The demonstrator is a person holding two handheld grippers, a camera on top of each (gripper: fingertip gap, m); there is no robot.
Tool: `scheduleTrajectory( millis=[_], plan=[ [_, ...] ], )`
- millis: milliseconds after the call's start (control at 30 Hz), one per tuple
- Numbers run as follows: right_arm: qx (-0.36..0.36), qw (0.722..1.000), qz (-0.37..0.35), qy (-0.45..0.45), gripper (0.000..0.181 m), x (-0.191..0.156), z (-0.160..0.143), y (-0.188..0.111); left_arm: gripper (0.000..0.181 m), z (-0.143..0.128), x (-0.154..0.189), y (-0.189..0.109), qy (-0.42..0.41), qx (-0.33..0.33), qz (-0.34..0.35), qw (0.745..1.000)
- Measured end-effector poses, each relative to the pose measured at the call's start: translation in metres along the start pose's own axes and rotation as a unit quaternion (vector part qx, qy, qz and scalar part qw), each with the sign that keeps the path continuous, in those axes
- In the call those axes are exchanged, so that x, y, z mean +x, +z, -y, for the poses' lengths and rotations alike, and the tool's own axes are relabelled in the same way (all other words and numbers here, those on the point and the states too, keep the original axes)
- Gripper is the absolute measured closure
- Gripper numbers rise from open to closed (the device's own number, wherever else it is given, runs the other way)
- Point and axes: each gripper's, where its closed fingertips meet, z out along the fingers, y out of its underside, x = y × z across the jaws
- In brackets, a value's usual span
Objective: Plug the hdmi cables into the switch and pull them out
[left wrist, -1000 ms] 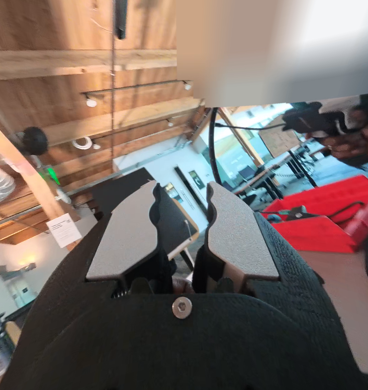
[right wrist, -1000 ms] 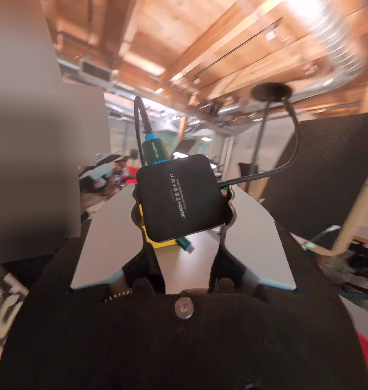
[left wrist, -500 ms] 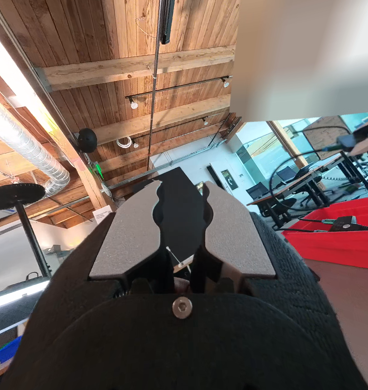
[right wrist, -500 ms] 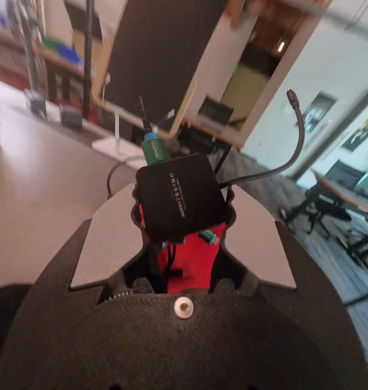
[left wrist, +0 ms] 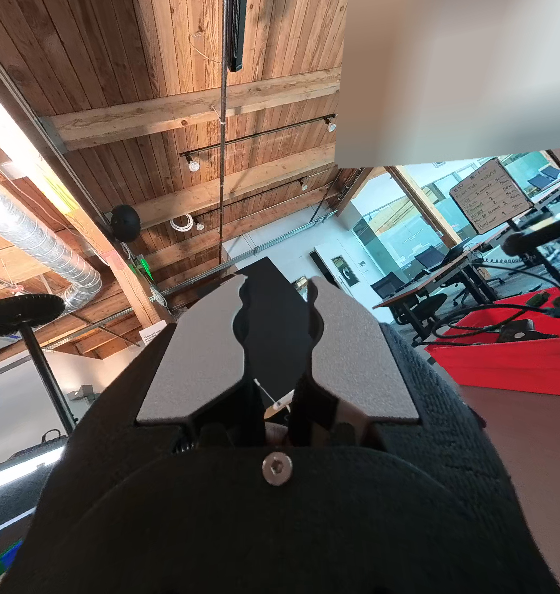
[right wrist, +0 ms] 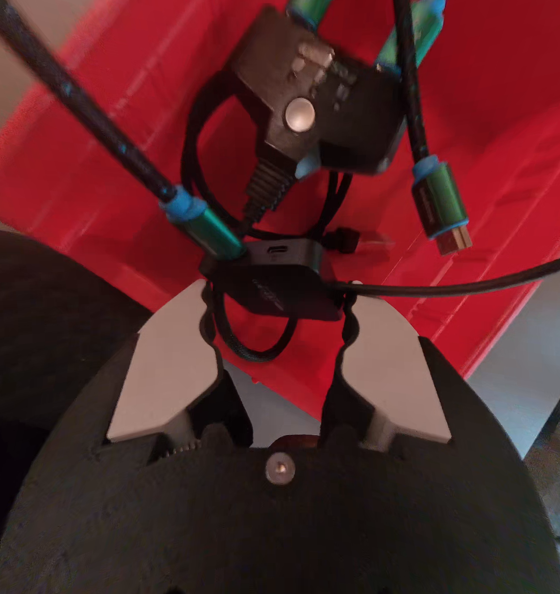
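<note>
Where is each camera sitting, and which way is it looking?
Left wrist view: on the left gripper, tilted up at the wooden ceiling; its two open, empty fingers show.
Right wrist view: on the right gripper, looking down into the red bin; its fingers hold the black switch.
Shared: the red bin shows in both.

Left gripper [left wrist: 277,291], black body with grey textured finger plates, tilted up toward wooden plank ceiling [left wrist: 176,96]; jaws parted, nothing between them. Right of gripper: red plastic bin [left wrist: 510,369] on brown table [left wrist: 529,450], holding small black switch box [left wrist: 516,334] and black cables [left wrist: 484,316]. Left of gripper: silver ribbed duct [left wrist: 37,244], black round disc on pole [left wrist: 21,311].
</note>
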Motion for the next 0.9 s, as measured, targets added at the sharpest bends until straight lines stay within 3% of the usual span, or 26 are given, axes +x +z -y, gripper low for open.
scheduleTrajectory(
  millis=[133,300,433,533,600,700,767,900],
  plan=[
    [-0.002,0.999,0.006,0.037,0.088,0.007,-0.005,-0.002,0.148,0.0,0.002,-0.001,0.012,-0.007,-0.006,1.0],
    [0.085,0.995,-0.029,0.047,0.087,0.02,0.006,-0.035,0.148,0.001,-0.002,-0.004,0.008,-0.004,-0.004,1.0],
    [0.104,0.985,-0.094,0.096,0.099,0.052,-0.011,-0.057,0.148,-0.003,-0.012,-0.006,0.005,-0.02,0.015,1.0],
    [0.04,0.985,-0.103,0.131,0.108,0.068,-0.048,-0.052,0.149,-0.023,-0.031,-0.011,-0.048,-0.093,0.057,0.993],
    [0.0,0.988,-0.065,0.142,0.118,0.065,-0.065,-0.04,0.149,-0.033,-0.037,-0.016,-0.083,-0.122,0.059,0.987],
    [0.017,0.993,-0.01,0.12,0.147,0.057,-0.055,-0.025,0.149,-0.031,-0.049,-0.023,-0.102,-0.105,0.078,0.986],
    [0.009,0.991,-0.047,0.124,0.17,0.07,-0.054,-0.02,0.149,-0.027,-0.056,-0.027,-0.104,-0.096,0.092,0.986],
    [0.023,0.997,-0.036,0.059,0.167,0.056,-0.04,-0.015,0.149,-0.023,-0.067,-0.036,-0.086,-0.094,0.112,0.986]
  ],
)
